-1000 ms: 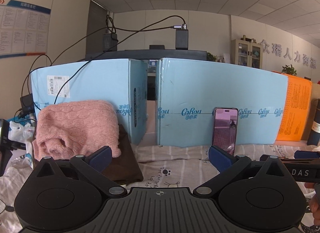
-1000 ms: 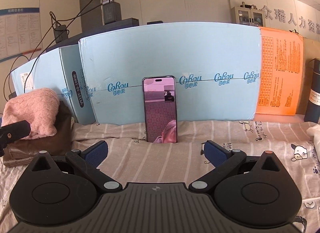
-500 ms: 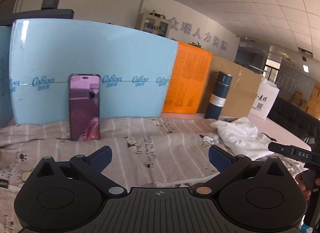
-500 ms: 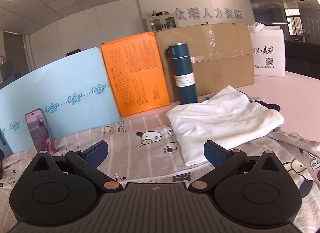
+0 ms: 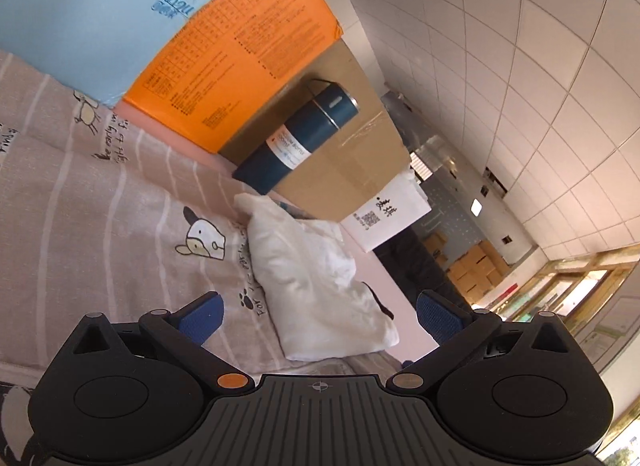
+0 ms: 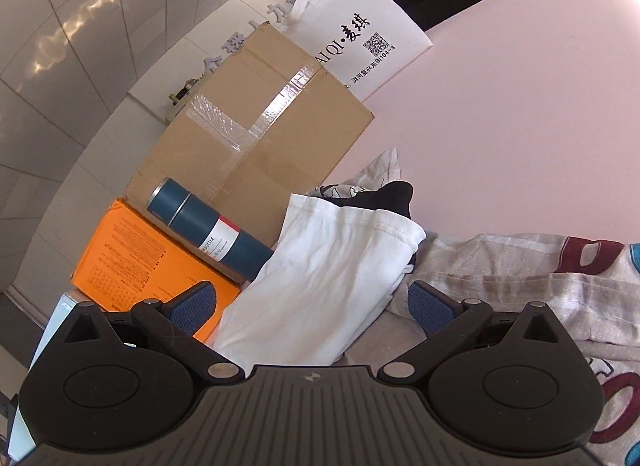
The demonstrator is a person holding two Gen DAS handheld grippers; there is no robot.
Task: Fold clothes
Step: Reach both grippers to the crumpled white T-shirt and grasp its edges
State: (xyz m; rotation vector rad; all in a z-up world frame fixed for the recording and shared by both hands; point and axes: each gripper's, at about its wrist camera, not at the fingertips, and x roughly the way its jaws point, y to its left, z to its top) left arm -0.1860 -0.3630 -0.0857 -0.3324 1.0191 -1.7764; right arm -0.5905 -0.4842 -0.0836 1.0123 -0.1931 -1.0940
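A crumpled white garment [image 5: 316, 286] lies on the striped cartoon-print sheet [image 5: 100, 217], with a bit of black cloth at its far side. My left gripper [image 5: 318, 316] hovers just short of it, tilted, jaws wide apart and holding nothing. In the right wrist view the same white garment [image 6: 320, 286] spreads between the blue pads, a black piece [image 6: 394, 195] peeking out behind it. My right gripper [image 6: 312, 306] is open right over the garment's near edge, also rolled to one side.
A dark blue flask [image 5: 296, 141] stands against a brown cardboard box [image 6: 256, 137] and an orange board [image 5: 240, 49]. A white paper bag [image 6: 360, 33] leans behind. Pink tabletop [image 6: 520, 105] stretches to the right. A second printed cloth [image 6: 560, 278] lies at the right.
Both grippers swung right from the phone and pink sweater to the white garment, closed in on it and rolled sideways. Both stayed open.
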